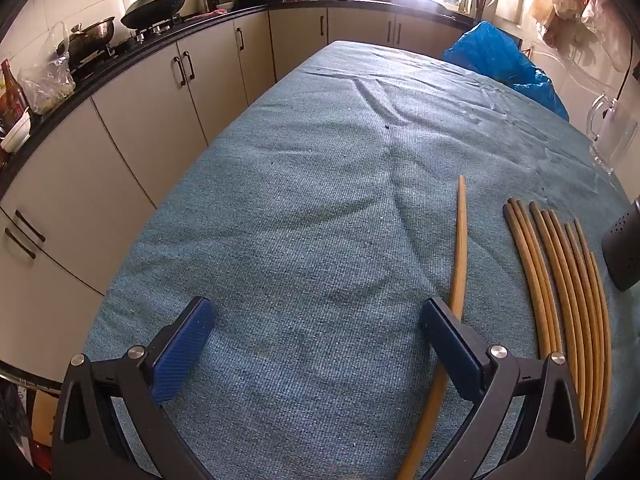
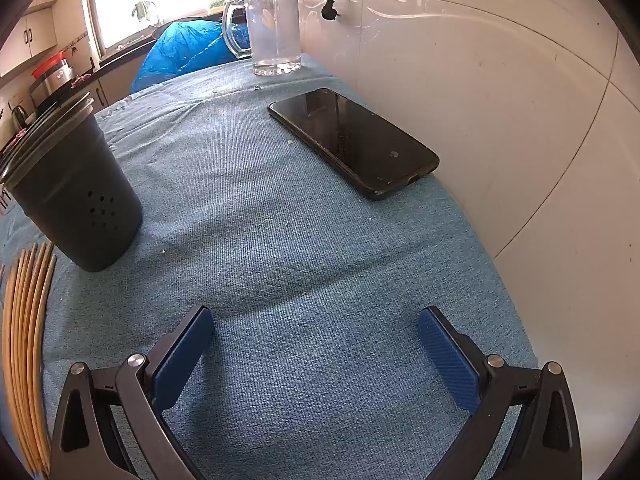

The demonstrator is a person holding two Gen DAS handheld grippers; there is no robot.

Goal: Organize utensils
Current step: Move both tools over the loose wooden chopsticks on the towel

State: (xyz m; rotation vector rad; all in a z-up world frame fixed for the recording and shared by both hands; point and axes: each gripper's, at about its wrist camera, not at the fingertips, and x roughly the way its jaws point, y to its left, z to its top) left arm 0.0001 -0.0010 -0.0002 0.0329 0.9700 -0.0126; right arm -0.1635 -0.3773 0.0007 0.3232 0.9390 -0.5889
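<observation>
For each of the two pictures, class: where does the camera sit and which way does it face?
Left wrist: on the left hand-held gripper, facing down over the blue cloth toward the counter; open fingers show.
Right wrist: on the right hand-held gripper, facing the phone and mug; open fingers show.
Shared: chopsticks, dark holder.

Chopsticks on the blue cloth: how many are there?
About 9: one lone chopstick lies beside the left gripper; roughly eight lie bundled next to the dark holder. Some may overlap.
</observation>
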